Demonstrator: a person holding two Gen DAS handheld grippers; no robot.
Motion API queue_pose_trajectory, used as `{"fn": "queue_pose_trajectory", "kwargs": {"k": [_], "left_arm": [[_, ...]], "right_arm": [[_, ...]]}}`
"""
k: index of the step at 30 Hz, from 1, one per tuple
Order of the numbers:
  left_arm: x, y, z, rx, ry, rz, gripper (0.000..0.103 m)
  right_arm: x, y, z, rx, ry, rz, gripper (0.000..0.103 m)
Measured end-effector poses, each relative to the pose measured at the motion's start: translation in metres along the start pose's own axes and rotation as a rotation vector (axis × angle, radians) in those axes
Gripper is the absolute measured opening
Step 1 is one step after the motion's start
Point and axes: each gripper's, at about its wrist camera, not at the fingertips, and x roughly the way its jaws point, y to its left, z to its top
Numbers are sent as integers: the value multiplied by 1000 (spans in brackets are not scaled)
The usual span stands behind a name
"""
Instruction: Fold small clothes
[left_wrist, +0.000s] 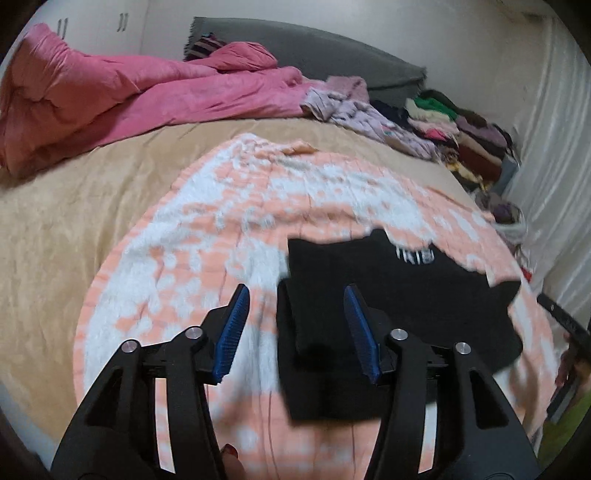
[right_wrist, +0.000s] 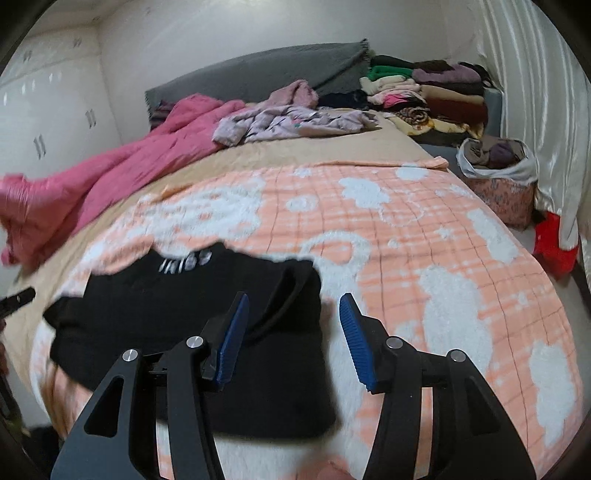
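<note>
Grippers come first, closest to each camera. Left gripper has its blue pads spread apart and pinches nothing; the left edge of the black top lies under it, from 12 to 3 o'clock. Right gripper is spread too and holds nothing, with the top's right edge at 9 to 11 o'clock. The top lies partly folded on the peach and white blanket. A loose flap could slide open if a pad drags the fuzzy blanket along. A grab could also catch the blanket with the cloth. Far off at 12 o'clock sit the pink quilt and stacked clothes.
</note>
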Motion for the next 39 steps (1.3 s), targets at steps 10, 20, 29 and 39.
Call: {"fn": "queue_pose_trajectory", "kwargs": {"k": [10, 20, 29, 39], "left_arm": [[31, -59, -60, 275, 91, 46, 12], [66, -74, -32, 270, 79, 75, 12], [92, -59, 18, 197, 84, 85, 12], [83, -9, 92, 15, 37, 112, 48]], "right_arm": [[24, 38, -50, -137, 116, 14, 28], [71, 49, -39, -175, 155, 5, 28], [103, 48, 15, -120, 148, 56, 28], [113, 41, 71, -69, 93, -3, 28]]}}
